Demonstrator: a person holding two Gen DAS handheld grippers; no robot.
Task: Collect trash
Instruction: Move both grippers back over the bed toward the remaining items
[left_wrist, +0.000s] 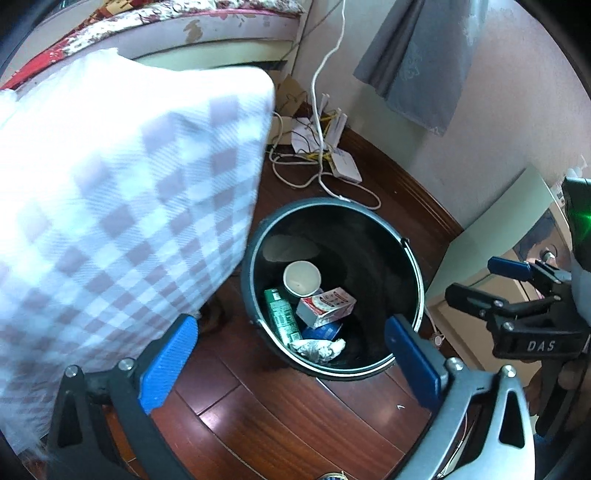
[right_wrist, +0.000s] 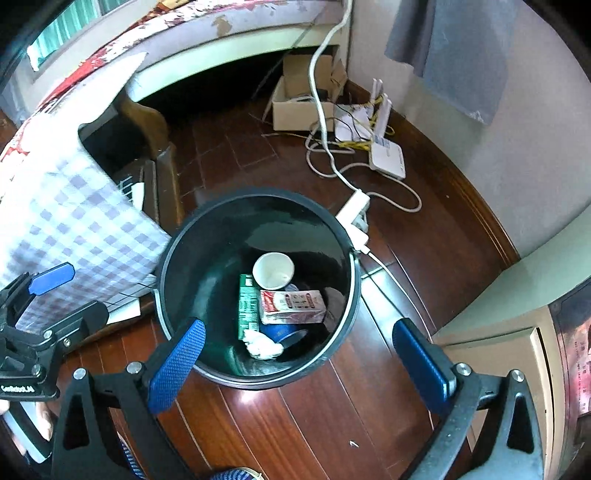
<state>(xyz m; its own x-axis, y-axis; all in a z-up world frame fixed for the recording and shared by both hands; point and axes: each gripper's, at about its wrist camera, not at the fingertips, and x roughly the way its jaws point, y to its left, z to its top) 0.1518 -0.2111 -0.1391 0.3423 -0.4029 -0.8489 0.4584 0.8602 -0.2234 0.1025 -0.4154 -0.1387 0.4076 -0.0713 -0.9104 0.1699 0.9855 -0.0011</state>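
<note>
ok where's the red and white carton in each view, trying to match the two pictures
Left wrist view: the red and white carton lies in the black bin, right of centre, below the paper cup and right of the green box.
Right wrist view: the carton lies in the bin near the middle, below the cup, right of the green box.
Shared landmark: the white router on the floor by the wall.
</note>
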